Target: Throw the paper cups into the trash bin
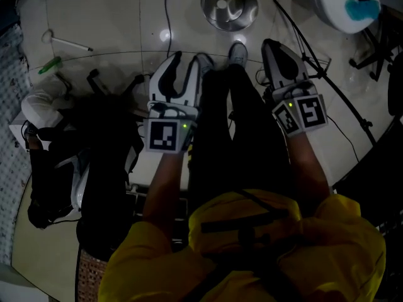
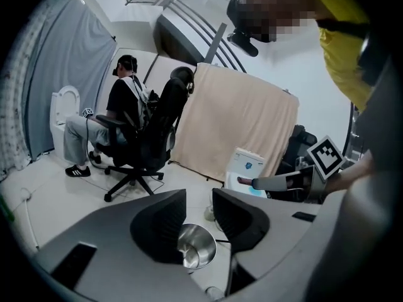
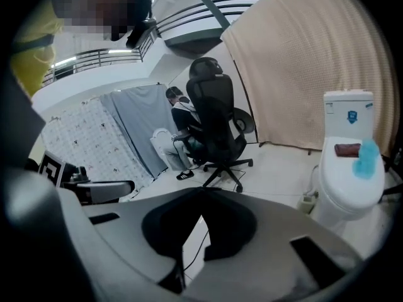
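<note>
The trash bin (image 1: 230, 5) is a round shiny metal pail on the pale floor just beyond my shoes (image 1: 238, 52). No paper cup shows in any view. My left gripper (image 1: 187, 60) hangs in front of my legs and points toward the bin. In the left gripper view, the left gripper (image 2: 199, 197) stands slightly open with nothing between its jaws, and the bin (image 2: 196, 247) shows through the gap below. My right gripper (image 1: 278, 48) hangs to the right of the bin. In the right gripper view, the right gripper (image 3: 201, 197) is shut and empty.
A white toilet (image 1: 346, 2) stands at the far right, near the bin. A person sits on a black office chair (image 2: 135, 137) to my left. A beige curtain (image 2: 239, 124) hangs behind. Cables (image 1: 167, 17) run across the floor by the bin.
</note>
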A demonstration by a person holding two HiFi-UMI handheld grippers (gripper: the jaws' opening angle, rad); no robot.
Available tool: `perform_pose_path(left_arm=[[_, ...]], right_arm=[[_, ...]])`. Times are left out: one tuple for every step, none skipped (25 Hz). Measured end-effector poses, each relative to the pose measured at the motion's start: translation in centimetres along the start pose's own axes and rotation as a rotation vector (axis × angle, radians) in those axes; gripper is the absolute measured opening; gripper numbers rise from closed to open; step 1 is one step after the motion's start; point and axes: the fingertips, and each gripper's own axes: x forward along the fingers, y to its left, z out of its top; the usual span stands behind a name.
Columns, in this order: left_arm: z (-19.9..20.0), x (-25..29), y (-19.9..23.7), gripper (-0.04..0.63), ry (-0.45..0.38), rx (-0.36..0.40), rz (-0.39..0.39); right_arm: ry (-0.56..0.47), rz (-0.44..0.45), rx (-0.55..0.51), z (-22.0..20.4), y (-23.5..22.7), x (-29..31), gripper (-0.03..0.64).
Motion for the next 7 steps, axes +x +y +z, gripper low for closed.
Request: perform_pose_path(left_arm=[[-0.2, 0.2, -0.2, 0.156, 0.006, 0.002, -0.007], [-0.5, 0.4, -0.6, 0.214, 0.014, -0.009, -0.017], [-0.7, 0.5, -1.1, 0.299, 0.014, -0.030, -0.030], [-0.9, 0.5, -1.7, 0.416, 0.006, -0.053, -0.047], [-1.0, 0.5, -2.4, 0.466, -0.002, -0.072, -0.065], [-1.3, 0.4, -3.2, 0.488, -0.004, -0.086, -0.083], [-1.7, 0.3, -3.9, 0.544, -0.002, -0.097, -0.101]], right_arm=[[0.000, 0.003, -0.003, 0.0, 0.2, 0.3, 0.003], [0.003, 0.007, -0.014, 0.0, 0.5, 0.5, 0.004], [0.009, 0.012, -0.026, -0.2, 0.8, 0.6, 0.005], [0.018, 0.017, -0.036, -0.4, 1.2, 0.6, 0.005], [0.031, 0.022, -0.042, -0.8, 1.5, 0.4, 0.004], [0.045, 0.026, -0.046, -1.2, 1.8, 0.1, 0.005], [0.060, 0.030, -0.048, -1.6, 2.1, -0.3, 0.005]])
